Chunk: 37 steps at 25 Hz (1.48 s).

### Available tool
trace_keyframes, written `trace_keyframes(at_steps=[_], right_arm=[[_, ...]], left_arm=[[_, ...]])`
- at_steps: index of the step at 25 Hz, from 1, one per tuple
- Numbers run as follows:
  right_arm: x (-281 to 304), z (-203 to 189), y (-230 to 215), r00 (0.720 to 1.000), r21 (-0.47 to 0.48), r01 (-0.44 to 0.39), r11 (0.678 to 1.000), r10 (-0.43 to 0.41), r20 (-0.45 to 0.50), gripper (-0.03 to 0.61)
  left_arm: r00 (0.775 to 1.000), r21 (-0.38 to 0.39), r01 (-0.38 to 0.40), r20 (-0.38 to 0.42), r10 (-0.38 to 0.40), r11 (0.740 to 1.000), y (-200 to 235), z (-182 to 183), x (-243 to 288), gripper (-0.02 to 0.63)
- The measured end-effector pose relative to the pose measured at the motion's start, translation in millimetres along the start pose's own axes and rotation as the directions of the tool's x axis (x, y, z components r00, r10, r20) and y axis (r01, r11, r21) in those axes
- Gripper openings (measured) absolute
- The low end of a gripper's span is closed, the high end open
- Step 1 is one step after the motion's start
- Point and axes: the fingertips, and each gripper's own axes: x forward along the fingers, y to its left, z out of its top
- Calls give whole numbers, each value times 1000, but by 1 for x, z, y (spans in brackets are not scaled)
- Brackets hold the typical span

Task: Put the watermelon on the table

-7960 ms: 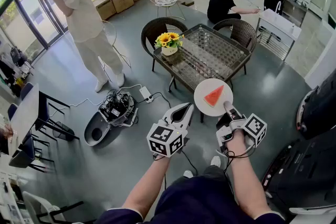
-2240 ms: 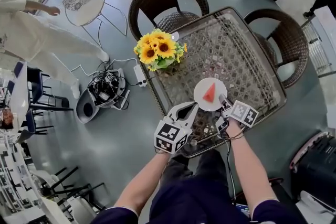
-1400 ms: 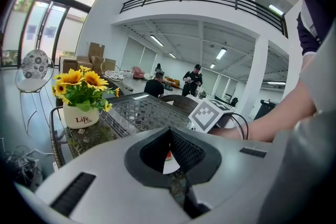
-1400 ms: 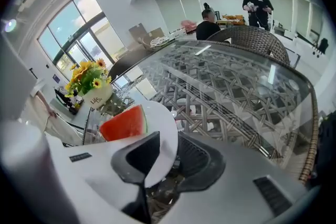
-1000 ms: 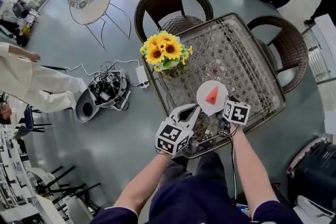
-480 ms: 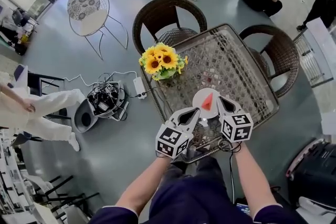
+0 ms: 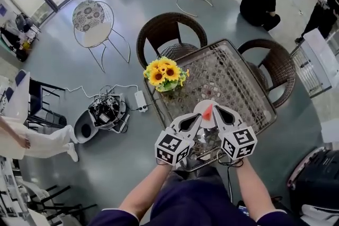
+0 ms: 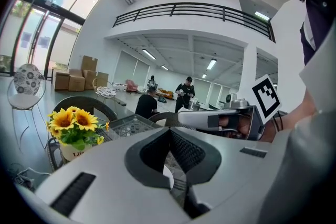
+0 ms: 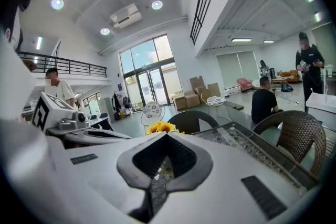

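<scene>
A red watermelon wedge (image 7: 207, 110) lies on a white plate (image 7: 201, 113) near the front edge of the glass-topped wicker table (image 7: 238, 79). Both grippers point at the plate from the near side. My left gripper (image 7: 197, 116) reaches its left rim and is shut; through the gap in its jaws the left gripper view shows a white sliver of plate (image 8: 167, 168). My right gripper (image 7: 215, 108) covers the plate's right rim and is shut. The right gripper view (image 9: 167, 135) shows only wicker table between the jaws, no plate.
A pot of sunflowers (image 7: 164, 72) stands on the table's left corner. Wicker chairs (image 7: 165, 34) (image 7: 276, 69) flank the table's far sides. A device with cables (image 7: 103, 114) lies on the floor to the left. A person in black (image 7: 259, 3) crouches beyond.
I walked up to the table with the plate in the right gripper. The plate came down near the table's front edge, and both grippers have closed in on it side by side.
</scene>
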Motion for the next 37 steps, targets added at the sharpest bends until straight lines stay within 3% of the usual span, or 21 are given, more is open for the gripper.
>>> trace_keyframes(at_steps=[11,37], right_arm=[[-18,29,16,997,12,3,1000,-4,79,3],[-26,44,36,993,-13,-9,1000,11,116,3]], left_arm=[[999,23,22,45,-23,999,-13,27,-12,3],[997,51,31,66,-34,998,-21,39,-27,3]])
